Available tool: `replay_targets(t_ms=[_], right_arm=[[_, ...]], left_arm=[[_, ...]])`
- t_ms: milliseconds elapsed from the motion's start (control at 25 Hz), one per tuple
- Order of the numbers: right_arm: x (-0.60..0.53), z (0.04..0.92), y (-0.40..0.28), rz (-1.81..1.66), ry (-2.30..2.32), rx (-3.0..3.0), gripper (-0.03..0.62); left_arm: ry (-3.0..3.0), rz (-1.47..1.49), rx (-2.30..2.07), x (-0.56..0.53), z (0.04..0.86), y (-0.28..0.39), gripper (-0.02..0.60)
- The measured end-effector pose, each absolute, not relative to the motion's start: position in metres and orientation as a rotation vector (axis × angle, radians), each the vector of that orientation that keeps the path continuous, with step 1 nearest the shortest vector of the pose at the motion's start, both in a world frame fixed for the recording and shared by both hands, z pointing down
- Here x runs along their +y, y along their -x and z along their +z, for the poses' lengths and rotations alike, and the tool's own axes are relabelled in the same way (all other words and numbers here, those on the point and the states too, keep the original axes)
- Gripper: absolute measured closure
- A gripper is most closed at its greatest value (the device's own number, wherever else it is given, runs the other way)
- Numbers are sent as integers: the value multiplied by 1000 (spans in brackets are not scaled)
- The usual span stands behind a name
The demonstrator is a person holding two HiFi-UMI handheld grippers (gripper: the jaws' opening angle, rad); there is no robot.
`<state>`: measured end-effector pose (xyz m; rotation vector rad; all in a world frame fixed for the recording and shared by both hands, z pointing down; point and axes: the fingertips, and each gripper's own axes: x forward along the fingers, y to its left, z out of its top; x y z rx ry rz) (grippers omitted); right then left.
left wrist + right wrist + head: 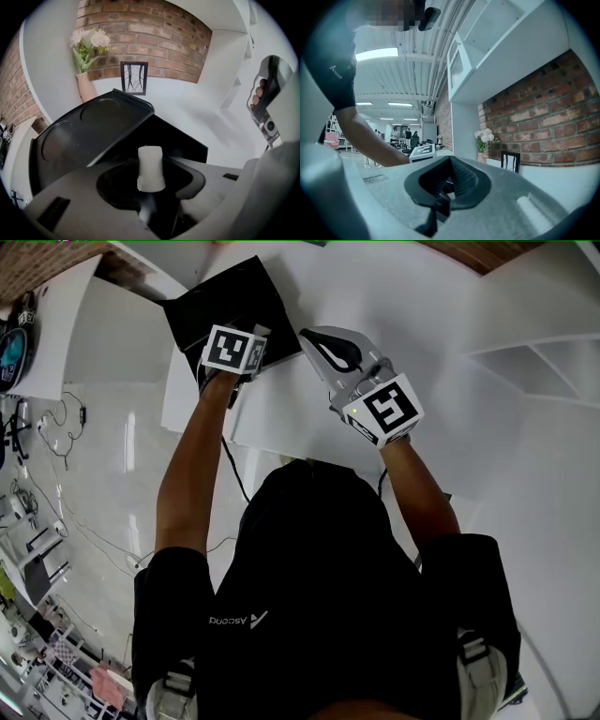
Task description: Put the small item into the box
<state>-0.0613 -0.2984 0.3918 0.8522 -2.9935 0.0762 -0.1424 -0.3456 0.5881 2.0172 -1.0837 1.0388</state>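
A small white cylindrical item (150, 168) stands upright between the jaws of my left gripper (151, 180), which is shut on it. Just beyond it lies the black box (180, 140), open, with its lid (89, 131) tilted back to the left. In the head view the left gripper's marker cube (234, 350) hovers over the near edge of the box (230, 298), and the item is hidden under it. My right gripper (317, 338) is held above the white table to the right of the box. Its jaws (449, 186) are together with nothing between them.
A vase of white flowers (88, 51) and a small black picture frame (134, 78) stand against the brick wall behind the box. White shelving (530, 362) sits at the right of the white table (422, 296). Cables and clutter lie on the floor at the left.
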Motion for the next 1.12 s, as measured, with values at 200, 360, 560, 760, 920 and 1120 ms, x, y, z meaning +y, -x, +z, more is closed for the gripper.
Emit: replay_targets(t_ms=[200,360,560,760,920,1120], right_arm=[[-300,395,58,72,-850,-2991,594],[-301,399,58,94,-847,-2981,593],[-300,402,59,106,-847,-2977,594],[-301,404,58,109,-861,-2973,594],[-301,403,58,109,-868,-2971,594],[-297,398,62,103,-861,-2967,594]], left_arm=[[-2004,1039,-1090,-350,595,142,419],[-2010,1036,-1089,-352,595,141,416],[-2021,1023,-1099,-353,593,143,394],[-2046,973,-1121,-350,583,144,379],[-2084,915,-1143,-343,565,144,380],[-2151,820,-1187,-336,529,144,379]])
